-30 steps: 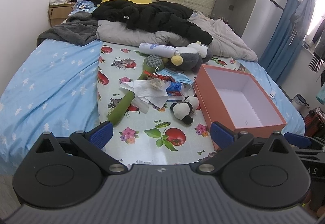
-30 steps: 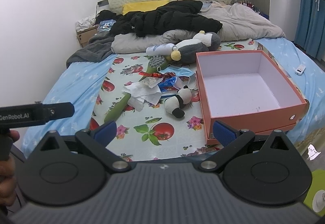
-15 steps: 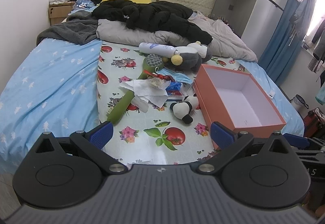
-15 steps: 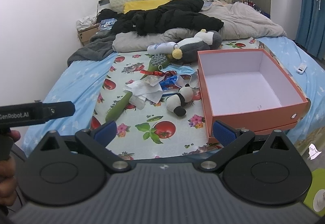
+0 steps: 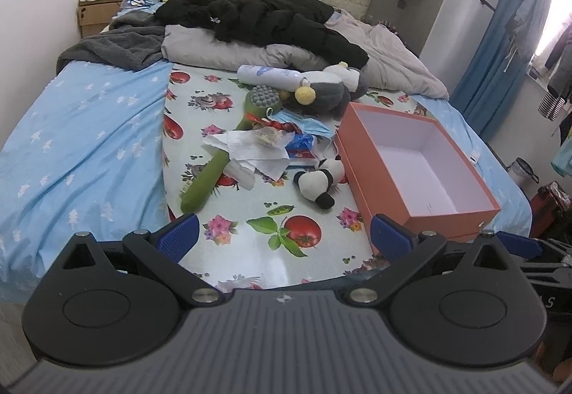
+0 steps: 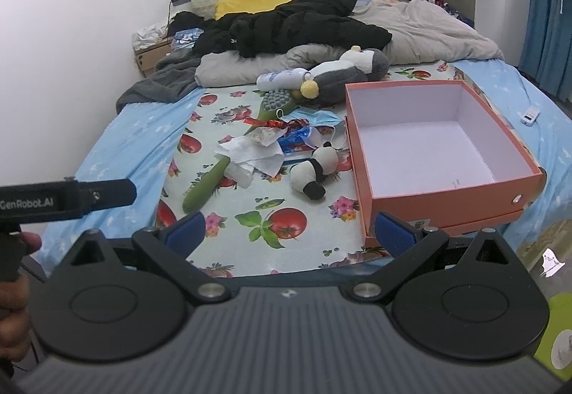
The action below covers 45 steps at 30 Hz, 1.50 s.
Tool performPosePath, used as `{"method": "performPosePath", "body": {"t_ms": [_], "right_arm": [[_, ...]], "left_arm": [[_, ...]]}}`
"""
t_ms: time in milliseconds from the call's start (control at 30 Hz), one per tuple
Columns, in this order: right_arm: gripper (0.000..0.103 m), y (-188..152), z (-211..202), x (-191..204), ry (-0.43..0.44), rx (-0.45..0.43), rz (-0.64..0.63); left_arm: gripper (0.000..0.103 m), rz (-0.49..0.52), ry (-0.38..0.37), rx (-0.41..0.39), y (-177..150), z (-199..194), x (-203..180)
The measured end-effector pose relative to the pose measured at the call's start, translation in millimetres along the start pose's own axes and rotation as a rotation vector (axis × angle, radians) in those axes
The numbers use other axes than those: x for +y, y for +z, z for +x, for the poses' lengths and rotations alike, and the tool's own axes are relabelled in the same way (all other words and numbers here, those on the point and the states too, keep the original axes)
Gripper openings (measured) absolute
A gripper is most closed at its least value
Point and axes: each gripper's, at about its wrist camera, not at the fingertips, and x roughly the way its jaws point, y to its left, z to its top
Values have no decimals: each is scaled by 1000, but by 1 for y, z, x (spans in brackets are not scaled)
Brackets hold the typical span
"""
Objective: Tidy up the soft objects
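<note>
A small panda plush (image 5: pixel 319 179) (image 6: pixel 314 168) lies on the flowered cloth (image 5: pixel 228 215) just left of an empty orange box (image 5: pixel 422 158) (image 6: pixel 439 147). Farther back rests a grey and white penguin plush (image 5: pixel 327 88) (image 6: pixel 343 70) with a yellow ball. A long green massage stick (image 5: pixel 214 172) (image 6: pixel 211 183) lies under crumpled white paper (image 5: pixel 254 152) (image 6: pixel 250 154). My left gripper (image 5: pixel 284 235) and my right gripper (image 6: pixel 291 227) both hover open at the bed's near edge, holding nothing.
A white bottle (image 5: pixel 268 74), a blue face mask (image 5: pixel 307 124) and coloured wrappers (image 6: pixel 296 134) clutter the cloth. Black and grey bedding (image 5: pixel 257 22) piles at the bed's head. A hand holding the other gripper's handle (image 6: pixel 64 199) shows at left in the right wrist view.
Both grippers have edged slightly forward toward the bed; the objects on the cloth have not moved.
</note>
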Motion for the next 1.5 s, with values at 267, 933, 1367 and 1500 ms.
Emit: {"method": "performPosePath", "body": {"t_ms": [267,933,1367,1500], "right_arm": [[103,-1,4,-5,-8,14,14],[103,-5,12,1,-14,48,-10],[101,-5,29,-4,23,85,-2],[98,-1,39,-4,42,88,-13]], "left_arm": [[103,-1,-7,11,0,2,1],[103,-6,-29,8,-6,4,5],[103,-29,-68,60,-1,31,9],[102,-47,-64,68,7,49,12]]}}
